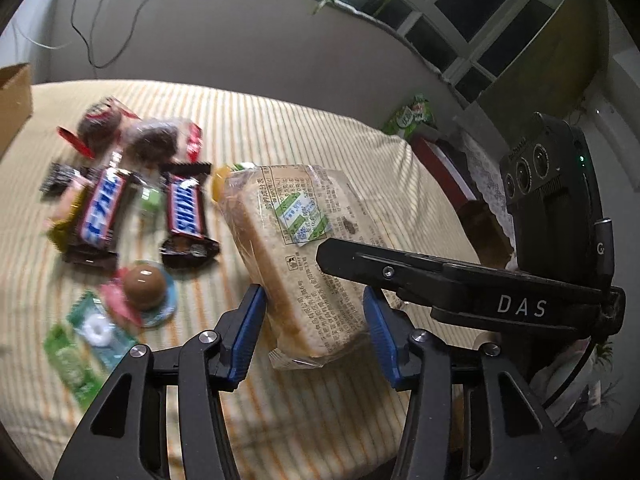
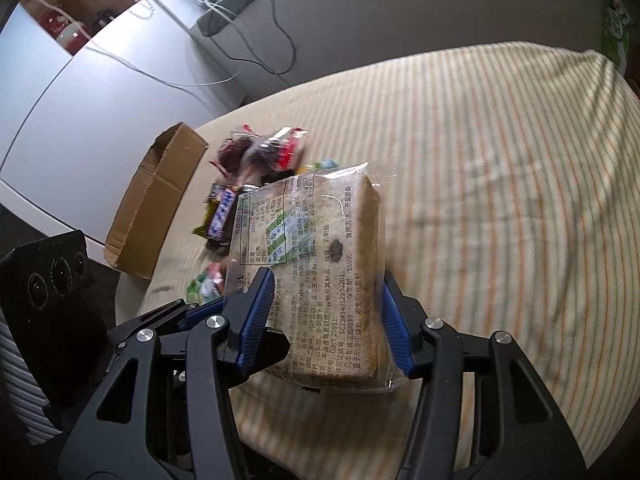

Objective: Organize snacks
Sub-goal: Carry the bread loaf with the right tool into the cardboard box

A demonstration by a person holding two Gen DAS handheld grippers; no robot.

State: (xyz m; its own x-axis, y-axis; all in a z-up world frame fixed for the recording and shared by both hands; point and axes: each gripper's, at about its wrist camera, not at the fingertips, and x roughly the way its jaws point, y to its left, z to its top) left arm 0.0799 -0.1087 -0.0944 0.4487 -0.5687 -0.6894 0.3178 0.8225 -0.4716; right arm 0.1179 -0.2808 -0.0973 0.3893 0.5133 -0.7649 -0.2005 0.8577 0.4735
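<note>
A wrapped bread loaf (image 1: 296, 248) is held above the striped tablecloth (image 1: 320, 128). My left gripper (image 1: 316, 320) has both blue pads against its near end. My right gripper (image 2: 326, 312) is shut on the same loaf (image 2: 320, 248) from the other side; its finger crosses the left wrist view (image 1: 400, 272). Two Snickers bars (image 1: 188, 212), chocolate muffins in red wrappers (image 1: 136, 132), a round chocolate (image 1: 144, 286) and green mint packs (image 1: 84, 344) lie to the left of the loaf.
An open cardboard box (image 2: 156, 200) lies on its side at the table's left edge, beside a white cabinet (image 2: 80, 92). A green packet (image 1: 412, 116) stands at the far right corner. Cables hang down the wall behind.
</note>
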